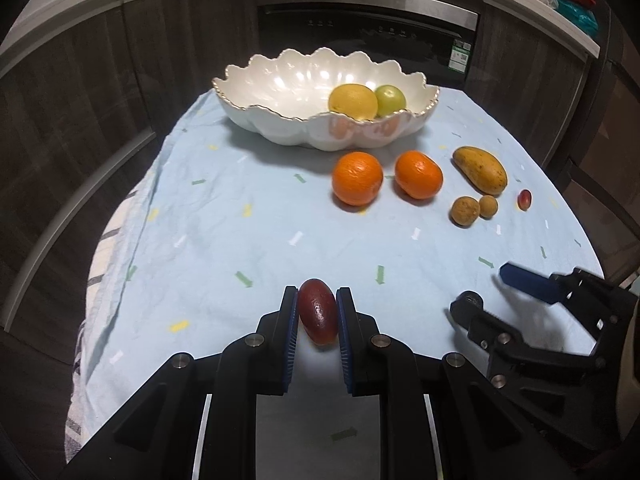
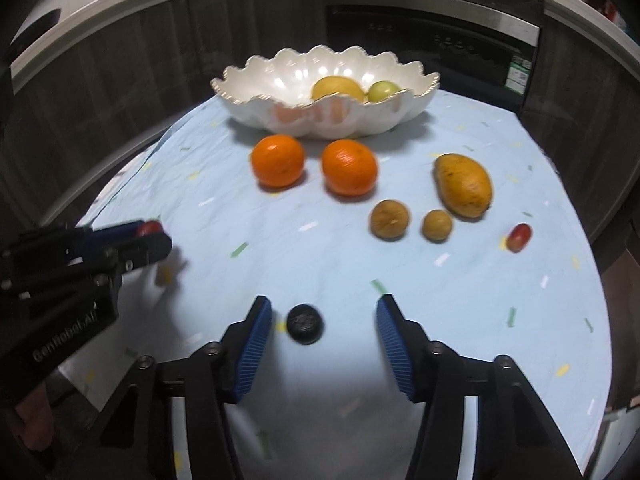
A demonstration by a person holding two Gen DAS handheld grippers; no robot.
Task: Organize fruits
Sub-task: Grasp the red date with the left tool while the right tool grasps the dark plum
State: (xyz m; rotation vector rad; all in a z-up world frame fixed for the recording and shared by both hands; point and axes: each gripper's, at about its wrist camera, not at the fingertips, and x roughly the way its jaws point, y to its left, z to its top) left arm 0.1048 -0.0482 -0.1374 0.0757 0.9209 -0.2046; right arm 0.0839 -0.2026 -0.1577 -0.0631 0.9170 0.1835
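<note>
Fruit is heading for the white bowl (image 1: 280,120), so the left gripper (image 1: 318,314) clamps a red grape (image 1: 318,316) above the cloth (image 1: 224,216), while the right gripper (image 2: 322,332), pads not touching it, straddles a dark round fruit (image 2: 305,324).
</note>
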